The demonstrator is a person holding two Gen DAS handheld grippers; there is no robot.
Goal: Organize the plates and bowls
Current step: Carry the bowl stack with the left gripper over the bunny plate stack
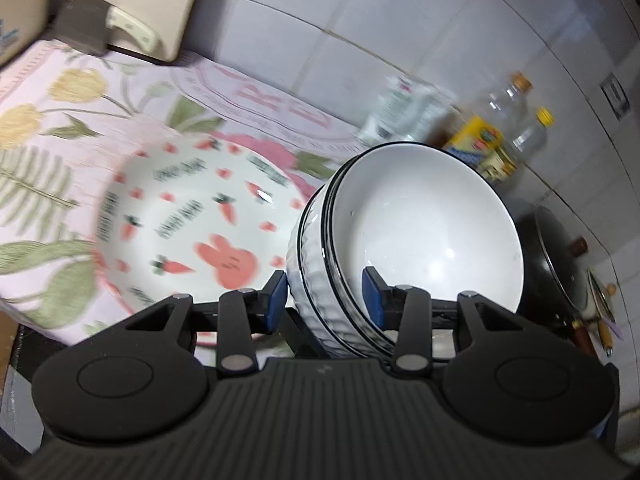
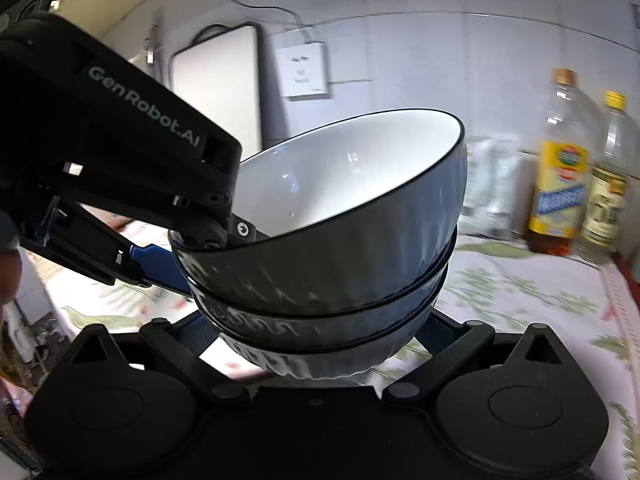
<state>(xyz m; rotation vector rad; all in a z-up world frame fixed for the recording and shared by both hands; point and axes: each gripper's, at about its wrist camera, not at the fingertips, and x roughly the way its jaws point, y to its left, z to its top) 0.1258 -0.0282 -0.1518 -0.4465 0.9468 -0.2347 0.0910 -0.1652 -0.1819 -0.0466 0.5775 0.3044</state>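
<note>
Between the blue pads of the left gripper (image 1: 325,294) sits the rim of a stack of bowls (image 1: 404,240); one pad lies outside the ribbed wall, the other inside the top bowl, so the grasp is closed on the stack. Three nested white bowls with dark rims are counted in the right wrist view, and the stack is tilted and lifted off the surface.

Right gripper (image 2: 320,340) sits beneath the stack's base, fingers spread to either side. Whether they touch the lowest bowl cannot be told; they appear open, supporting at most.

Just beyond the stack, a carrot-and-rabbit plate (image 1: 188,224) rests alone on the floral tablecloth (image 1: 52,128). Further back stand oil bottles (image 2: 560,168) against the tiled wall (image 1: 360,20), with a dark pan (image 1: 560,256) to the side.

Assessment: bowls are gathered into one stack, so that portion looks done apart from setting down. Remaining, by judgement: place the stack and deal with the plate. No other loose dishes are visible. Risk: a rim-only grip on a tilted stack may slip.
</note>
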